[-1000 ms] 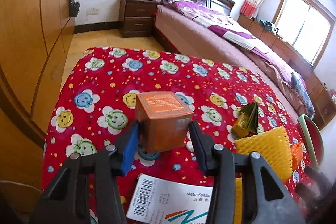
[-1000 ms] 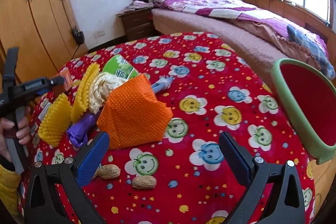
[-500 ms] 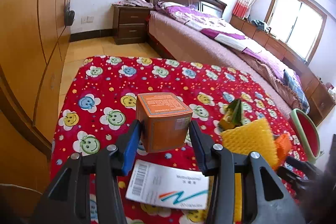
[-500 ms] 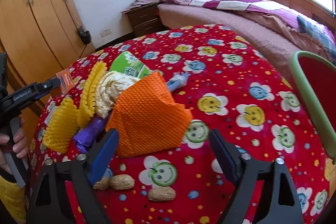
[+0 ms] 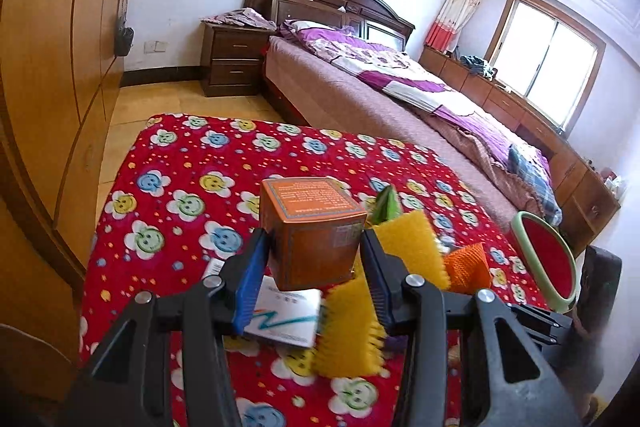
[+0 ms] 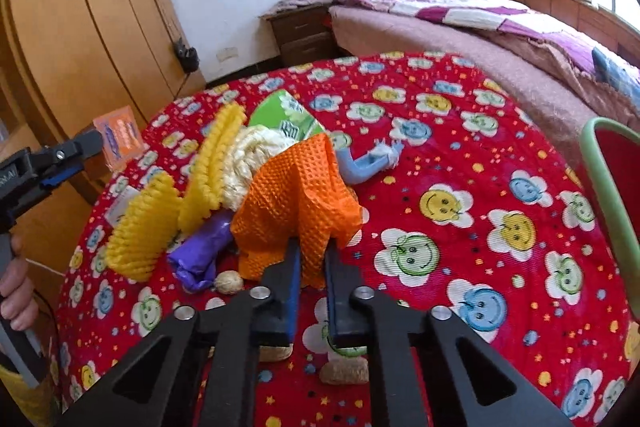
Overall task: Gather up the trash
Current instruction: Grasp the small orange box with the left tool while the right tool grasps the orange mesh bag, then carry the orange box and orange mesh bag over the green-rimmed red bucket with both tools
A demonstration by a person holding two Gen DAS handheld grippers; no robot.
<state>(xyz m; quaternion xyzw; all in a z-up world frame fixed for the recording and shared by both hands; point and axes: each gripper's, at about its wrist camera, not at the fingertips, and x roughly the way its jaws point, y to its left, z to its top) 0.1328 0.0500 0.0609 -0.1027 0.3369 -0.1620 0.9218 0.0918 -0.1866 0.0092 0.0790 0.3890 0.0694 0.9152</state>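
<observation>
While the left gripper [image 5: 314,259] carries the orange box [image 5: 310,231], the left wrist view shows that box clamped between the blue pads, lifted clear of the red smiley cloth [image 5: 188,187]. A white barcode card [image 5: 280,315] lies under it on the cloth. Yellow foam netting [image 5: 408,243] sits just right of the box, a second yellow piece [image 5: 348,331] lower down. Beyond these, an orange net [image 5: 468,267] shows. The green-rimmed bin [image 5: 524,239] stands at the right edge of the cloth, red inside. Judgement: keep the box level and the squeeze steady while swinging right toward the bin; card walls could buckle under more pressure.

Right wrist view: right gripper [image 6: 312,259] has its jaws drawn together on the lower fold of the orange net [image 6: 296,199], mesh pinched between the pads. The net rests against a pile: yellow netting [image 6: 144,223], a pale crumpled wad [image 6: 248,167], a green packet [image 6: 284,115], a purple wrapper [image 6: 200,255], a blue twisted wrapper [image 6: 364,167]. Peanuts in shell [image 6: 228,283] lie just beside the purple wrapper, more under the fingers. Bin rim [image 6: 600,179] at the far right edge. Left gripper [image 6: 60,163] with its box is at the left edge, a hand [image 6: 16,287] below.

Judgement: lift the net straight up first so it peels off the pile without dragging neighbours, then carry right. Only a corner is held; the mesh may slip, so avoid jerks.
</observation>
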